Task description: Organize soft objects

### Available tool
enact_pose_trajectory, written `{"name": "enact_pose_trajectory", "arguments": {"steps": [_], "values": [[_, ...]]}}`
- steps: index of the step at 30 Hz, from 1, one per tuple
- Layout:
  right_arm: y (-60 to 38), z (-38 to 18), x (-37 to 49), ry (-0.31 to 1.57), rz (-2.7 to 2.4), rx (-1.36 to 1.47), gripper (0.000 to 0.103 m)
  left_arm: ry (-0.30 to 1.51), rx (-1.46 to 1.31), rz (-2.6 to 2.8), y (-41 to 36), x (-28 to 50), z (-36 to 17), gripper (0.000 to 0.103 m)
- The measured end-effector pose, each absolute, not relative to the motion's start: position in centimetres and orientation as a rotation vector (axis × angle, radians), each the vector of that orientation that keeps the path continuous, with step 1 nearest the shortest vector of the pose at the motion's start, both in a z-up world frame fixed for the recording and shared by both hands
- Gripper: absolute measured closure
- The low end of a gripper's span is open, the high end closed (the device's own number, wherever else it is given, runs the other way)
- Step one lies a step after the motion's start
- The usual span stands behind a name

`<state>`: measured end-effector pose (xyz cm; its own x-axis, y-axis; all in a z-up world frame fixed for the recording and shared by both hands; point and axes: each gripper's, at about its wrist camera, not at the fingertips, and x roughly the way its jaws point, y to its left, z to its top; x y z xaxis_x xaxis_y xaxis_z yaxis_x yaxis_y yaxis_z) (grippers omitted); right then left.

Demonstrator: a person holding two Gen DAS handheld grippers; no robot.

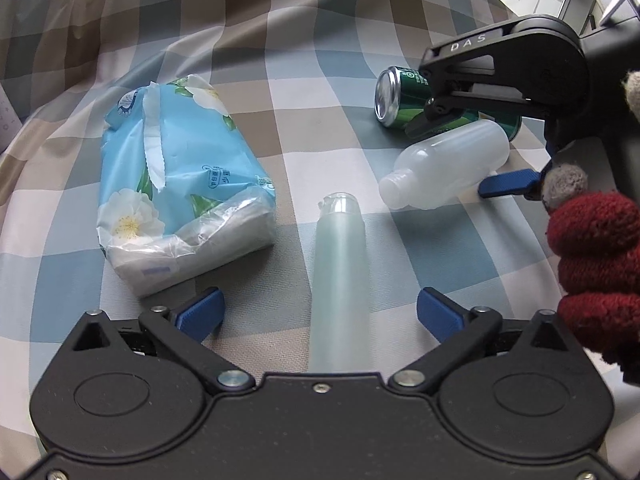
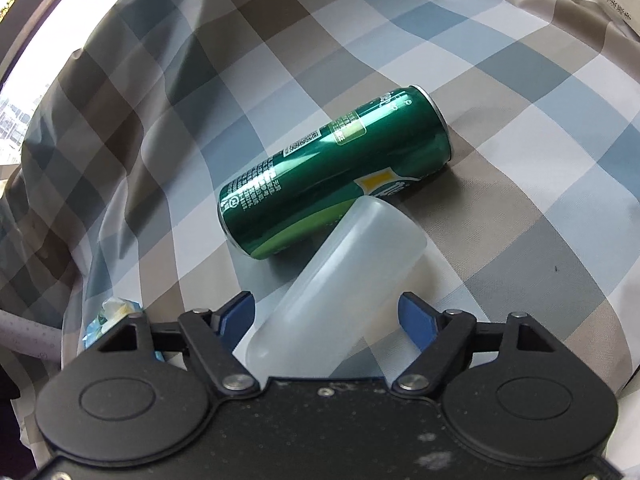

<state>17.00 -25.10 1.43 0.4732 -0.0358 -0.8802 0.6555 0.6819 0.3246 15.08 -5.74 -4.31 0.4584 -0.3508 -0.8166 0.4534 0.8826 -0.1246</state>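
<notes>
Straddled frosted tube (image 1: 340, 264) with left hand-held gripper (image 1: 320, 312), spread wide; bracketed white bottle (image 2: 352, 264) with right hand-held gripper (image 2: 326, 312), pads not pressing.

right gripper (image 1: 476, 152) arm: "DAS" is printed in pale capitals.
green can (image 2: 336, 176): small white print is seen, not legible.
tissue pack (image 1: 176, 184): characters, unreadable.

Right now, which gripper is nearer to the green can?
Right. The right gripper straddles the white bottle lying against the can; the left gripper straddles the tube, farther off.
</notes>
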Motion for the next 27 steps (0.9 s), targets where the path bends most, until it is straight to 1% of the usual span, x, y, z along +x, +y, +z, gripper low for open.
{"name": "enact_pose_trajectory", "arguments": {"steps": [1, 5, 7, 10, 13, 15, 17, 18, 20, 22, 23, 25, 26, 27], "values": [[-25.2, 1.5, 17.1, 1.003, -0.467, 0.713, 0.033, 0.976, 0.107, -0.498, -5.6, 15.1, -4.3, 0.004], [-25.8, 1.5, 17.1, 1.023, -0.421, 0.712, 0.039, 0.973, 0.038, -0.505, -4.7, 15.3, -4.1, 0.004], [-26.3, 1.6, 16.8, 1.024, -0.392, 0.725, 0.044, 0.983, 0.019, -0.523, -4.3, 15.5, -3.9, 0.004], [-26.9, 2.0, 16.0, 1.017, -0.367, 0.738, 0.048, 0.995, -0.041, -0.535, -3.4, 15.7, -3.6, 0.004], [-27.1, 2.4, 15.0, 1.006, -0.368, 0.711, 0.049, 0.987, -0.032, -0.534, -2.9, 15.4, -3.6, 0.008], [-27.3, 2.6, 14.3, 1.002, -0.367, 0.688, 0.049, 0.98, -0.024, -0.543, -2.9, 15.2, -3.5, 0.013], [-27.4, 2.7, 13.5, 0.995, -0.36, 0.67, 0.049, 0.974, -0.025, -0.566, -3.1, 15.3, -3.5, 0.014], [-27.5, 2.8, 13.1, 0.989, -0.357, 0.661, 0.048, 0.975, -0.025, -0.577, -3.2, 15.4, -3.5, 0.019], [-27.6, 2.8, 12.6, 0.974, -0.346, 0.636, 0.046, 0.965, -0.004, -0.575, -3.8, 15.2, -3.5, 0.023], [-27.5, 2.7, 12.1, 0.959, -0.343, 0.616, 0.041, 0.947, 0.034, -0.59, -4.4, 14.8, -3.4, 0.036], [-27.5, 2.6, 11.9, 0.956, -0.342, 0.606, 0.041, 0.938, 0.05, -0.594, -4.7, 14.6, -3.4, 0.038], [-27.4, 2.3, 11.7, 0.956, -0.337, 0.594, 0.034, 0.926, 0.069, -0.608, -5.0, 14.3, -3.4, 0.039], [-27.3, 2.1, 11.7, 0.959, -0.331, 0.588, 0.034, 0.918, 0.079, -0.611, -5.2, 14.2, -3.4, 0.039], [-27.2, 2.1, 11.6, 0.958, -0.326, 0.582, 0.034, 0.909, 0.086, -0.609, -5.3, 14.2, -3.4, 0.044]]}}
